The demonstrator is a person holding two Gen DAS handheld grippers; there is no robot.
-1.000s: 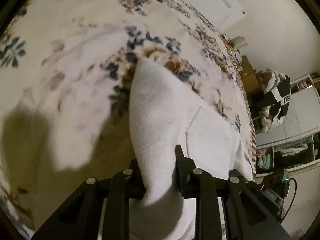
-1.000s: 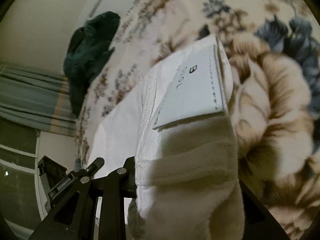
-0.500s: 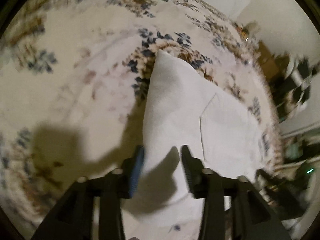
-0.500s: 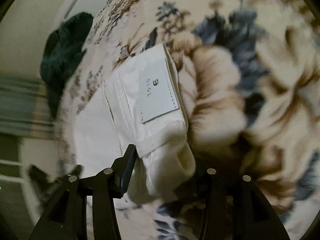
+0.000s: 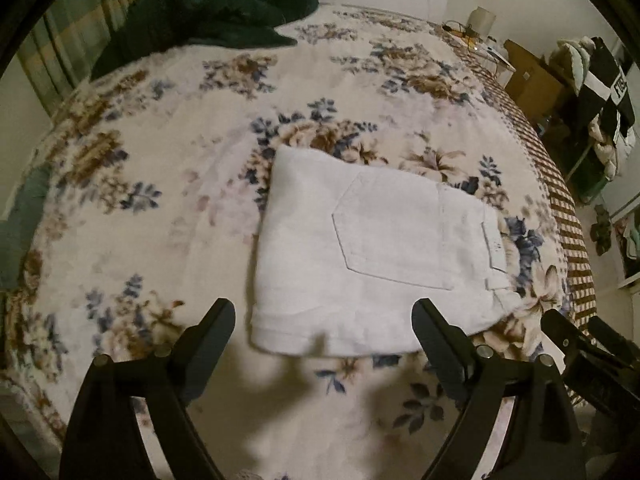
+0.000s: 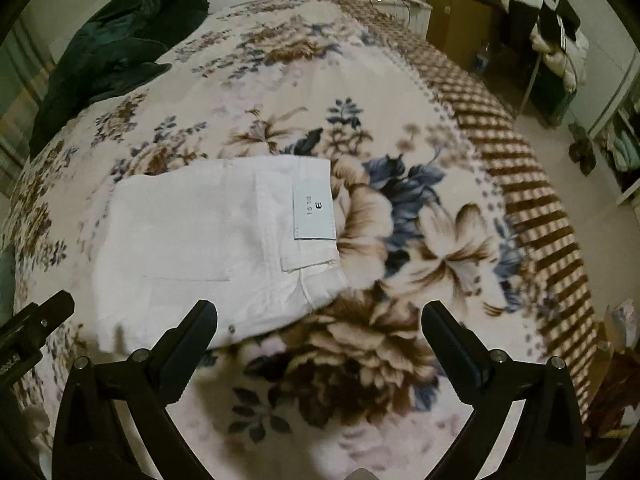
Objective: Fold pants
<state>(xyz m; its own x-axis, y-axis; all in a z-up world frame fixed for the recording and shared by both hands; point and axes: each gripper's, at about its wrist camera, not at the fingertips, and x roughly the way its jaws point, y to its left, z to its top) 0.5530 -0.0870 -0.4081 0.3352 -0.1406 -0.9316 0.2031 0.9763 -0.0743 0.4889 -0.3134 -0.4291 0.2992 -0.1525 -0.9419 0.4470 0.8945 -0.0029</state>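
Lying flat as a compact folded rectangle on the cream floral fleece bedspread, the white denim pants sit below and just ahead of both tools, back pocket and pale waistband label facing up. The left hand-held gripper hangs above the near folded edge, its jaws having just swung wide apart, with nothing between them and no contact with the cloth. The right hand-held gripper hangs over the waistband corner and the blanket beside it, its jaws likewise just spread to their widest, empty. A dark green garment lies heaped at the bed's far end.
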